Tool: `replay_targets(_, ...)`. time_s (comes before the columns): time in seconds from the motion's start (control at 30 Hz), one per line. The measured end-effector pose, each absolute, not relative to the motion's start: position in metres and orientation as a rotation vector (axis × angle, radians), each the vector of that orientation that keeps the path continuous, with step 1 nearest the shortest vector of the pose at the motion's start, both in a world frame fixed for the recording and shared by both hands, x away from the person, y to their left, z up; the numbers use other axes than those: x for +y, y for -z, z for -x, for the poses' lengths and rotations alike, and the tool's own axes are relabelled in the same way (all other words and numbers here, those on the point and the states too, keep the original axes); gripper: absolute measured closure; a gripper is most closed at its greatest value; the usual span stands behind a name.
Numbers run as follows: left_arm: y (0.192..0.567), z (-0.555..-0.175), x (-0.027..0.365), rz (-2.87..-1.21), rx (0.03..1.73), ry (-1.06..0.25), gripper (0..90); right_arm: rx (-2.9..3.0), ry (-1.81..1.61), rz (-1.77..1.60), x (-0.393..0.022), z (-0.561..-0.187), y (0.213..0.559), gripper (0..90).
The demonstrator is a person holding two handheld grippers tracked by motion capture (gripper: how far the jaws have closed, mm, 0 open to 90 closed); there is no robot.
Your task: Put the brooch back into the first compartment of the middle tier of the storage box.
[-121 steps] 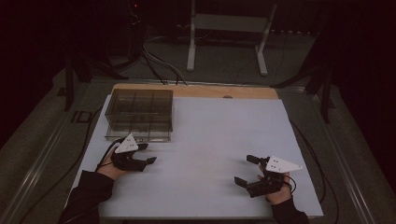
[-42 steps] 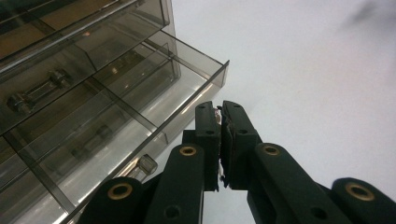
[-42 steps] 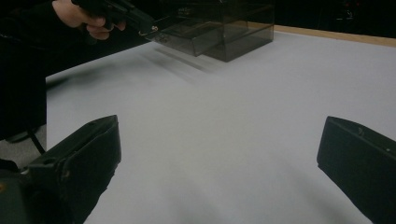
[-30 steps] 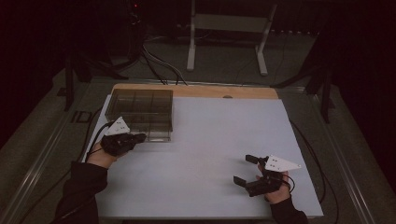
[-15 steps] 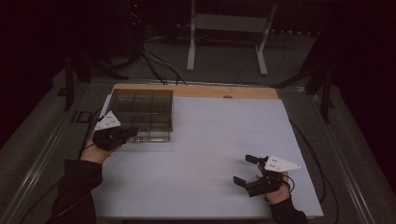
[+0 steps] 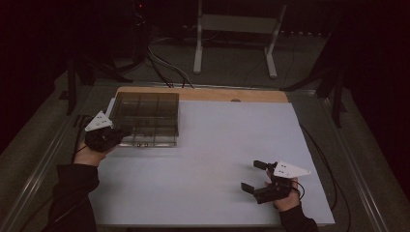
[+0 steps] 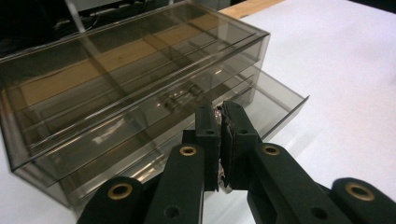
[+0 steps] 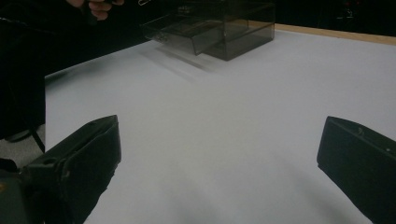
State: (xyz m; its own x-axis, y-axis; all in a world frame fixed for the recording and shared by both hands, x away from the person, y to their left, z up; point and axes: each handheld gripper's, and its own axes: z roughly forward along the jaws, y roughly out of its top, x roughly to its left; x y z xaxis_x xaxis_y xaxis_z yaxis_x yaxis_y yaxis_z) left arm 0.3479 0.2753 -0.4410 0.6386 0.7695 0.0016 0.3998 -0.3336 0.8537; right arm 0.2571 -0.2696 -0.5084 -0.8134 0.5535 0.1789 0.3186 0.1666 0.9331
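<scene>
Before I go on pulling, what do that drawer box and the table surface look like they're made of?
The drawer box looks like smoke-tinted clear plastic, probably acrylic: glossy, and its dividers and the wood strip behind show through its walls. Its lower drawer stands partly pulled out and looks the same. The table top reads as a matte white sheet, laminate or paper, I cannot tell which. A bare wood strip, light and unpainted, runs along the far edge.

I am seeing my left gripper (image 6: pixel 112 137) and right gripper (image 6: pixel 256 180) looking black, each wearing a white three-cornered plate on top. Brass-coloured rings are shining on the left jaws. Thin black cables are trailing off, and dark sleeves (image 6: pixel 72 191) are covering my arms.
</scene>
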Motion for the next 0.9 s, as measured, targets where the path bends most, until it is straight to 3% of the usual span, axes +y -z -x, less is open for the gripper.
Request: replay_targets(0.9, 0.458, -0.363, 0.305, -1.865, 1.072, -0.556, 87.2, 2.241, -1.701, -0.854, -0.268, -0.258, 0.509, 0.0)
